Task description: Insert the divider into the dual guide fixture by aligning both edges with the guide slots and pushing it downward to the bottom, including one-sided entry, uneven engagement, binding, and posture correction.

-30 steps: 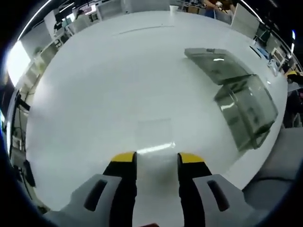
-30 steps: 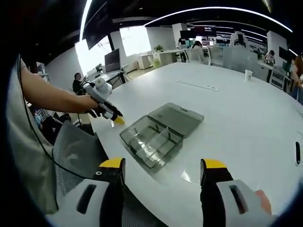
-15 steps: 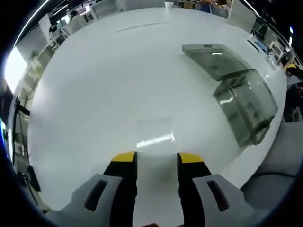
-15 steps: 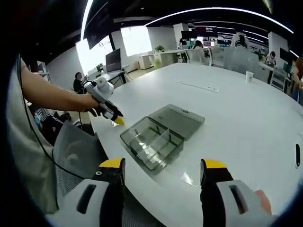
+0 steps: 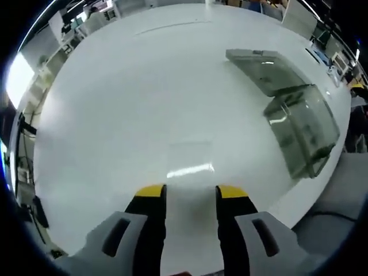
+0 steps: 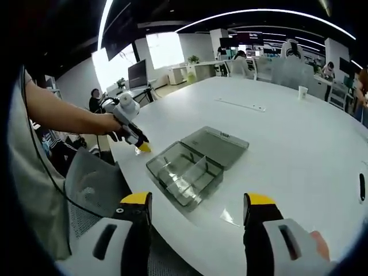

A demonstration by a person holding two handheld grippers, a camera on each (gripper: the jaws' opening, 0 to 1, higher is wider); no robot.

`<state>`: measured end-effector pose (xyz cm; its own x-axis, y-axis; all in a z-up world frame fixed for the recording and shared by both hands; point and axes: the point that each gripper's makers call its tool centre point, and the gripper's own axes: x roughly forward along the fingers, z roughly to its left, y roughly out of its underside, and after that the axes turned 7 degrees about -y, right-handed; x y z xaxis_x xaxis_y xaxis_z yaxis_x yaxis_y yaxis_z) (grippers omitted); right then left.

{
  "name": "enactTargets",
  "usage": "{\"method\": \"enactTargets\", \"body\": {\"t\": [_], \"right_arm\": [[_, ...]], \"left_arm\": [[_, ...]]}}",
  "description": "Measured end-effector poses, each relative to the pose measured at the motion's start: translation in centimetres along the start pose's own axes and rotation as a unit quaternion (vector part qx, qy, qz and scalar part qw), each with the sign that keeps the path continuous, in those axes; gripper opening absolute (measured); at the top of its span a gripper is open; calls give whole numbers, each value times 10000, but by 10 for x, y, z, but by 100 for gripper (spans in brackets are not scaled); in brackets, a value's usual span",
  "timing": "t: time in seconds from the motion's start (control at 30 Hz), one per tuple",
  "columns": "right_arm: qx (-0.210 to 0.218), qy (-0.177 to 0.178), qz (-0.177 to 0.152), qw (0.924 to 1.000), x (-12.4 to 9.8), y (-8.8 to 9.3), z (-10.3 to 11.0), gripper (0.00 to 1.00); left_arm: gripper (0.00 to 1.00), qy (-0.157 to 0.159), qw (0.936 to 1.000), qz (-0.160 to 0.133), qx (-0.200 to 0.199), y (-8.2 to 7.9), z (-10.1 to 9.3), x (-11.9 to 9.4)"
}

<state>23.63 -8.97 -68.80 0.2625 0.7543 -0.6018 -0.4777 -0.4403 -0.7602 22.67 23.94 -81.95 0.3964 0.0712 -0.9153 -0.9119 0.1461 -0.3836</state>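
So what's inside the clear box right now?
In the right gripper view the clear box lies open, its lid flat behind it. A clear divider stands across the inside. Anything else on the floor is hidden by glare.

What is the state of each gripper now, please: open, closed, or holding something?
Left gripper: open, empty, low over the white table.
Right gripper: wide open, empty, facing the clear box.

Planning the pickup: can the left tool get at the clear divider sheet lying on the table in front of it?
Probably yes. The divider sheet lies flat on the bare white table just ahead of the open left tool, nothing between. Its flatness may hinder gripping.
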Motion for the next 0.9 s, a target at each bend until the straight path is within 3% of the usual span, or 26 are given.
{"method": "enactTargets", "body": {"t": [0.9], "right_arm": [[-16,-33,-7,10000,2,-4,2,62]], "left_arm": [[28,153,9996,16,237,-4,0,-2]]}}
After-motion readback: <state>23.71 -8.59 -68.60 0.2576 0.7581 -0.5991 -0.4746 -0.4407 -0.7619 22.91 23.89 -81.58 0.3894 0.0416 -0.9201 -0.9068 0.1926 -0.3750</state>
